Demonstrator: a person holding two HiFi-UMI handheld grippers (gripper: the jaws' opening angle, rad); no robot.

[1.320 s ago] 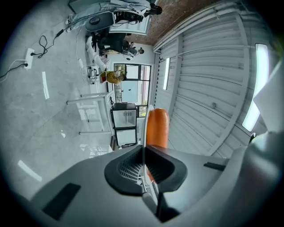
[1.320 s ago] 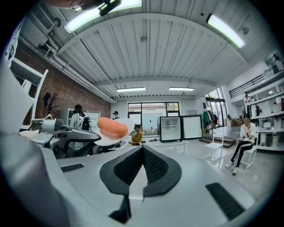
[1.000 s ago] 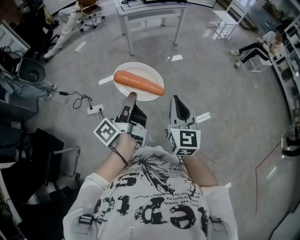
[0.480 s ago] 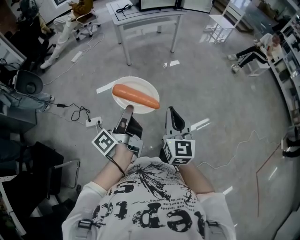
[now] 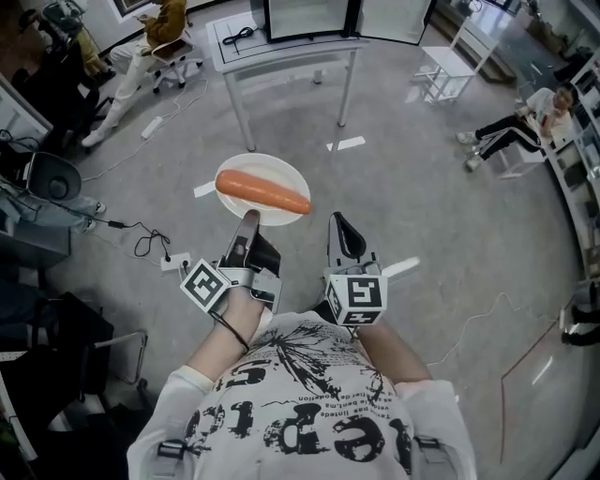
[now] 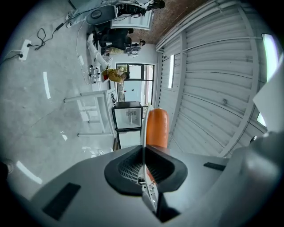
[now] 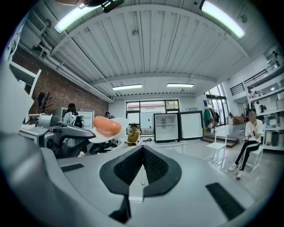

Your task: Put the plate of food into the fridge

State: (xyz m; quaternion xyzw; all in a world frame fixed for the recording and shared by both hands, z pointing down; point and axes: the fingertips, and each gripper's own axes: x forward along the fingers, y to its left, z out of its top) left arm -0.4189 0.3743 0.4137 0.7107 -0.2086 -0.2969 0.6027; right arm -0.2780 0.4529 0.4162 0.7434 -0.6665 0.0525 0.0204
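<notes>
A white plate (image 5: 278, 172) carrying one long orange sausage (image 5: 262, 191) hangs in the air over the grey floor. My left gripper (image 5: 247, 220) is shut on the plate's near rim. In the left gripper view the plate (image 6: 143, 128) shows edge-on between the closed jaws of the left gripper (image 6: 143, 148), with the sausage (image 6: 156, 127) beyond. My right gripper (image 5: 341, 225) is beside it to the right, shut and empty; the right gripper (image 7: 143, 148) has the sausage (image 7: 106, 126) to its left. Two glass-door fridges (image 7: 166, 127) stand ahead.
A white table (image 5: 281, 49) stands ahead with a fridge (image 5: 305, 15) at it. A power strip and cables (image 5: 173, 262) lie on the floor at left. A white chair (image 5: 448, 58) and a seated person (image 5: 514, 129) are at right; another person (image 5: 141, 47) sits far left.
Both grippers and the plate have travelled forward together across the floor. The table and fridges are nearer and fuller in the head view. The grip on the plate is the same.
</notes>
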